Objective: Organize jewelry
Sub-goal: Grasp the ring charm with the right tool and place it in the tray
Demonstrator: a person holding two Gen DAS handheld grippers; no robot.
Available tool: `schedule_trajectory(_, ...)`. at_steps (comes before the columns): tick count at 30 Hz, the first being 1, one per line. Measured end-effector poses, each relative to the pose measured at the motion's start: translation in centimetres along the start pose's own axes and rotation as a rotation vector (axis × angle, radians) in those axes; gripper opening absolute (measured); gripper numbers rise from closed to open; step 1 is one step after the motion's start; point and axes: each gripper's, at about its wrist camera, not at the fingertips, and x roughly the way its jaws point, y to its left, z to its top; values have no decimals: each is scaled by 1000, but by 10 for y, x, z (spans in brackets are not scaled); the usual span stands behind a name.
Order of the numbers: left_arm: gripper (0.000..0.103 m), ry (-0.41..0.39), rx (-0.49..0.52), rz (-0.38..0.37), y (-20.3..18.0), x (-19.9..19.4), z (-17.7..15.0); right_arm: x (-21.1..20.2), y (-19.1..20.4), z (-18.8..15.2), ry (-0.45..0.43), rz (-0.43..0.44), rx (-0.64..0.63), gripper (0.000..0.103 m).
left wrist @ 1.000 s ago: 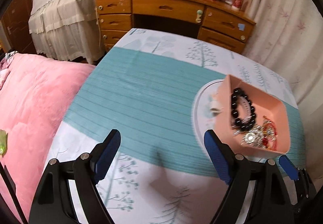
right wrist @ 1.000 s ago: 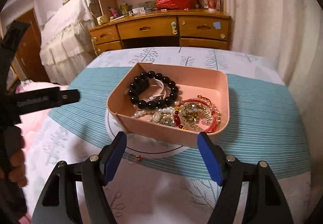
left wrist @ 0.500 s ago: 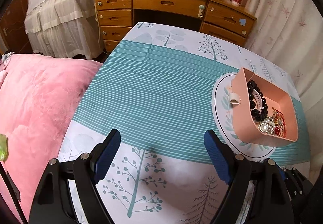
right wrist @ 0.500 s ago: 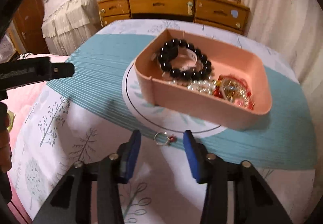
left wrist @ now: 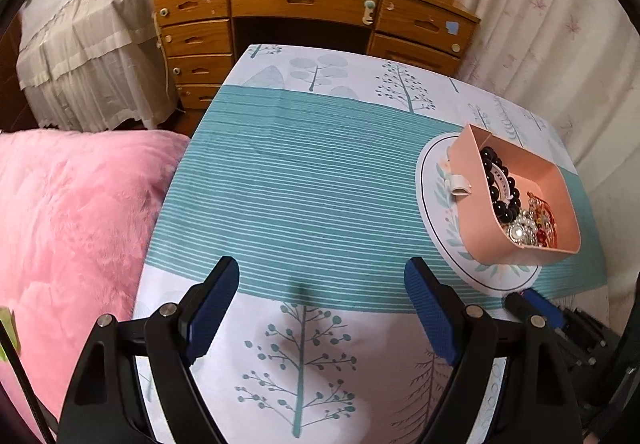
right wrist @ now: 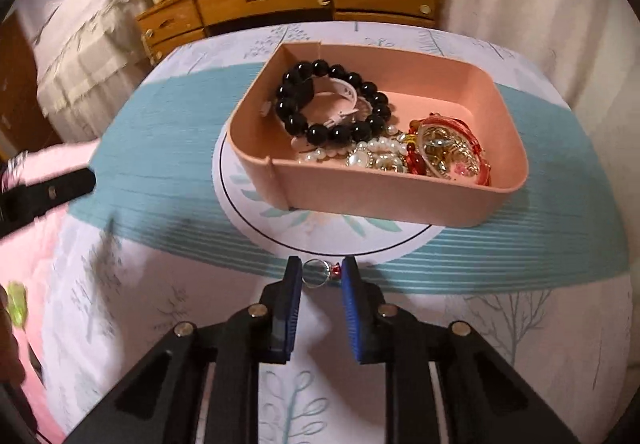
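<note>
The counter (left wrist: 320, 184) wears a cloth with a teal striped band across the middle and white tree-printed borders near and far. On its right side lies a round white mat (right wrist: 256, 212), and a pink tray (right wrist: 400, 200) sits on that. A small ring (right wrist: 318, 274) lies on the cloth just near of the mat.

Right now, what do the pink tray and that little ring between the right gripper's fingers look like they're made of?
Pink tray: likely plastic, matte, with smooth moulded walls and rounded corners. Ring: apparently silvery metal, a thin shiny band with a small red stone or bead; too small to be sure. The right gripper has just been closing around it.
</note>
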Motion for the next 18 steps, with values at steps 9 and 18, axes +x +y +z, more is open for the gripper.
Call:
schedule_trajectory(9, 83, -4, 88, 13, -2, -8, 1, -48, 5, 30, -218, 135, 70, 16)
schedule_trajectory(18, 83, 45, 88, -35, -3, 3, -4, -49, -4, 43, -258, 28, 75, 17)
